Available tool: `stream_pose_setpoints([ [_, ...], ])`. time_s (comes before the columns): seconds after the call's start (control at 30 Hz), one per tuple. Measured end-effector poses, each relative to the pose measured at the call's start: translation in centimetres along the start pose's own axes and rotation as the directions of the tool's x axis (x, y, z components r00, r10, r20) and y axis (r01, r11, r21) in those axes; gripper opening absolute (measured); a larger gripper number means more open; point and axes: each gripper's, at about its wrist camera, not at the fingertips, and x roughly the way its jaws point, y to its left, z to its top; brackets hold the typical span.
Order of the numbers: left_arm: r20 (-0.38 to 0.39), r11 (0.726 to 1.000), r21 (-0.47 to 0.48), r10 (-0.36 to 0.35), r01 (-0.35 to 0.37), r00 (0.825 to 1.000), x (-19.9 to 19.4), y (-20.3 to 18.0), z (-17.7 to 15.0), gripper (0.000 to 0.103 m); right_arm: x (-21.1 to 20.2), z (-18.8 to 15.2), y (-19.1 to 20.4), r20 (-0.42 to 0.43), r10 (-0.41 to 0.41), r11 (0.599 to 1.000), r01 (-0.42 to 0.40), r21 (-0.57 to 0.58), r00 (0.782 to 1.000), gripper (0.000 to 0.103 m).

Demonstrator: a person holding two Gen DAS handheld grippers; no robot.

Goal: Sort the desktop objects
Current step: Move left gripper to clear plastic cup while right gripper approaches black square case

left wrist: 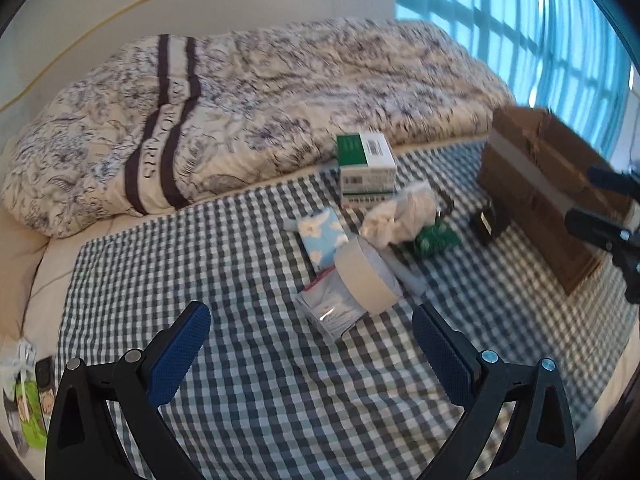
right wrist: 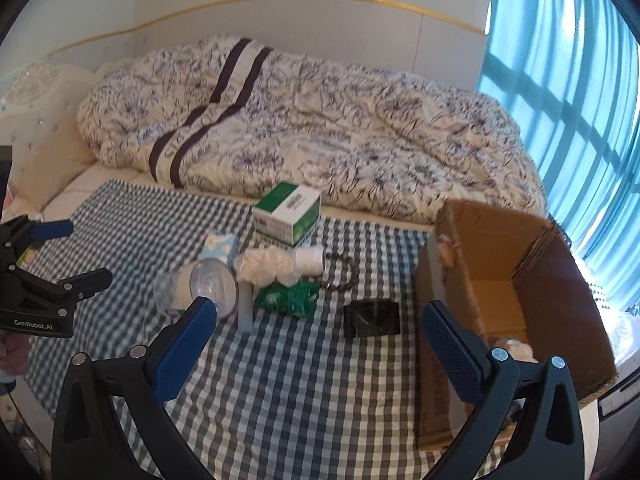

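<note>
Both grippers, left (left wrist: 312, 344) and right (right wrist: 320, 340), hang spread above checked cloth (right wrist: 280, 380).

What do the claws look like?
Both claws, left and right, have black curvy plastic frames with shiny silver bolts. Their fingers wear bumpy blue pads. The left one's side reads "GenRobot.AI" in white letters.

Setting: home bedroom, evidenced by a bed with a floral duvet (right wrist: 304, 120) and tufted white headboard (right wrist: 36, 120), a checked sheet (right wrist: 280, 380) spread over it, teal window curtains (right wrist: 560, 92).
</note>
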Motion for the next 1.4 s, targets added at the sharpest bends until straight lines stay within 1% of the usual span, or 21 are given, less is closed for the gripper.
stream_pose_setpoints([
  [0.1,-0.025,0.998,0.064,0.005,-0.004,1.000,1.7,-0.5,-0.4,0.103,1.5,-0.4,0.1,-0.029,0.017,1.000,-0.017,-0.003,0.999,0.103],
  [0.2,-0.046,0.992,0.124,-0.016,0.022,0.999,3.3,-0.9,-0.8,0.103,2.9,-0.8,0.3,-0.060,0.016,1.000,-0.017,-0.012,0.998,0.103],
  [0.27,-0.057,0.986,0.159,-0.050,0.059,0.997,4.3,-1.2,-1.1,0.103,3.6,-1.0,0.2,-0.078,0.020,1.000,-0.021,-0.011,0.997,0.103],
  [0.37,-0.077,0.969,0.208,-0.118,0.132,0.990,6.0,-1.6,-1.3,0.103,4.9,-1.4,0.1,-0.107,0.032,0.999,-0.033,-0.004,0.994,0.103],
  [0.47,-0.107,0.956,0.240,-0.150,0.172,0.983,7.8,-1.6,-1.2,0.103,6.0,-1.8,0.0,-0.135,0.039,0.999,-0.040,-0.002,0.990,0.103],
  [0.6,-0.127,0.941,0.270,-0.177,0.206,0.976,9.6,-1.5,-0.8,0.103,7.5,-2.1,-0.5,-0.167,0.058,0.998,-0.055,0.020,0.984,0.103],
  [0.7,-0.132,0.930,0.294,-0.186,0.218,0.974,10.6,-1.3,-0.4,0.103,8.4,-2.4,-0.7,-0.187,0.065,0.998,-0.061,0.026,0.980,0.103],
  [0.73,-0.142,0.928,0.300,-0.186,0.222,0.972,11.0,-1.2,-0.3,0.103,8.7,-2.5,-0.8,-0.192,0.066,0.998,-0.062,0.027,0.979,0.103],
  [0.87,-0.204,0.909,0.320,-0.209,0.267,0.956,13.0,-1.2,-0.1,0.103,9.9,-2.7,-1.3,-0.207,0.071,0.997,-0.063,0.044,0.976,0.103],
  [0.93,-0.228,0.904,0.328,-0.208,0.276,0.951,13.9,-1.3,-0.3,0.103,10.5,-2.9,-1.6,-0.212,0.070,0.997,-0.059,0.056,0.975,0.103],
  [1.0,-0.233,0.901,0.331,-0.210,0.280,0.950,14.5,-1.4,-0.4,0.103,11.3,-3.2,-2.0,-0.219,0.078,0.996,-0.064,0.069,0.973,0.103],
  [1.1,-0.219,0.901,0.302,-0.252,0.311,0.943,14.7,-1.3,-0.3,0.102,12.5,-3.7,-2.6,-0.231,0.087,0.995,-0.071,0.073,0.969,0.103],
  [1.2,-0.238,0.902,0.246,-0.298,0.354,0.925,15.1,-1.1,0.0,0.097,13.8,-4.2,-3.2,-0.249,0.074,0.995,-0.052,0.091,0.966,0.103],
  [1.27,-0.246,0.904,0.214,-0.318,0.371,0.916,15.4,-1.0,0.0,0.086,14.4,-4.3,-3.9,-0.243,0.061,0.993,-0.035,0.111,0.968,0.103],
  [1.3,-0.246,0.908,0.210,-0.309,0.362,0.918,15.5,-1.0,0.0,0.082,14.8,-4.3,-4.2,-0.241,0.054,0.992,-0.025,0.120,0.969,0.103],
  [1.33,-0.249,0.913,0.209,-0.296,0.350,0.922,15.6,-0.9,-0.1,0.070,15.0,-4.4,-4.4,-0.241,0.051,0.992,-0.021,0.126,0.969,0.103],
  [1.37,-0.255,0.918,0.202,-0.286,0.340,0.924,15.7,-0.7,-0.1,0.070,15.3,-4.4,-4.7,-0.241,0.053,0.991,-0.020,0.136,0.969,0.103],
  [1.4,-0.256,0.920,0.187,-0.294,0.345,0.921,15.8,-0.3,0.0,0.070,15.5,-4.4,-4.9,-0.239,0.059,0.989,-0.026,0.142,0.969,0.103],
])
